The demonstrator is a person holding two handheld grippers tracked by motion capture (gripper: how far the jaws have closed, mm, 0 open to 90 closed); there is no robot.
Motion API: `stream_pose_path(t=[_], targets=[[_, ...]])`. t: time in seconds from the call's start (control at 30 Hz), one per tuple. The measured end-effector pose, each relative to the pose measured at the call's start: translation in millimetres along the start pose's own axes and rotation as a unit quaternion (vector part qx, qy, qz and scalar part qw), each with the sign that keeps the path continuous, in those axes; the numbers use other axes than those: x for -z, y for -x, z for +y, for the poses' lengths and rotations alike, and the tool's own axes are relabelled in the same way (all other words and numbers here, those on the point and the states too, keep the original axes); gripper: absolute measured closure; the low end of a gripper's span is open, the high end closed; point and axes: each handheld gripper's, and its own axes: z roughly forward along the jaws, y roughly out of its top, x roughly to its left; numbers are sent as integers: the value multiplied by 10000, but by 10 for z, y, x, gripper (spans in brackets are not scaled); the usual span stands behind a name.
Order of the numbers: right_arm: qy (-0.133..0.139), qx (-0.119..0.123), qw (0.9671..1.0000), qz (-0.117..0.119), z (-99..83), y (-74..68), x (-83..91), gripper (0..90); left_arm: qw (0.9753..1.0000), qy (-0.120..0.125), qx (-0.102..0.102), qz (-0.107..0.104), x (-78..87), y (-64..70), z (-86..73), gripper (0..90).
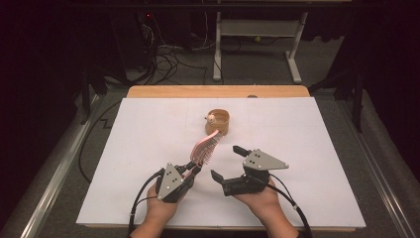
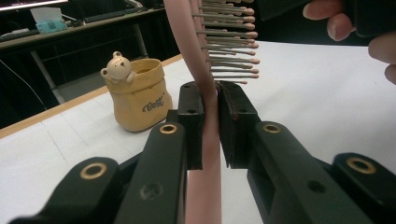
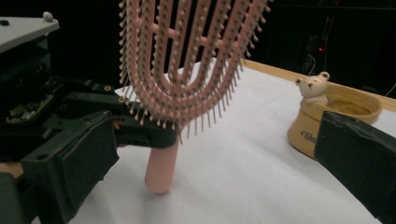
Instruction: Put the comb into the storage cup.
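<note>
Pink hairbrush (left-gripped) near yellow bear cup

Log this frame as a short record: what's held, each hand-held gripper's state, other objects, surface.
held item: pink hairbrush, gripped at the neck between handle and bristles, bristle head up and tilted toward the cup
left hand-held gripper: shut on the hairbrush
right hand-held gripper: open, holding nothing, beside the hairbrush
other object: tan cup with a small bear figure on its rim, standing upright beyond the hairbrush
surface: white sheet over a wooden table
contact: hairbrush and cup appear apart in the gripper views
</note>
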Motion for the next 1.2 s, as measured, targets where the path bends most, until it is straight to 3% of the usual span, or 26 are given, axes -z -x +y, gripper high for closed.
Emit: stream_pose_path(t=[0.27, 0.97, 1.2], targets=[[31, 7, 10000, 54, 115, -78, -131, 1, 10000, -16, -64, -41, -22, 67, 1, 793], [167, -264, 9994, 119, 284, -85, -299, 4, 9998, -21, -189, -63, -42, 153, 1, 793], [170, -362, 9991, 125, 293, -86, -325, 63, 9998, -4, -193, -47, -40, 159, 0, 792]])
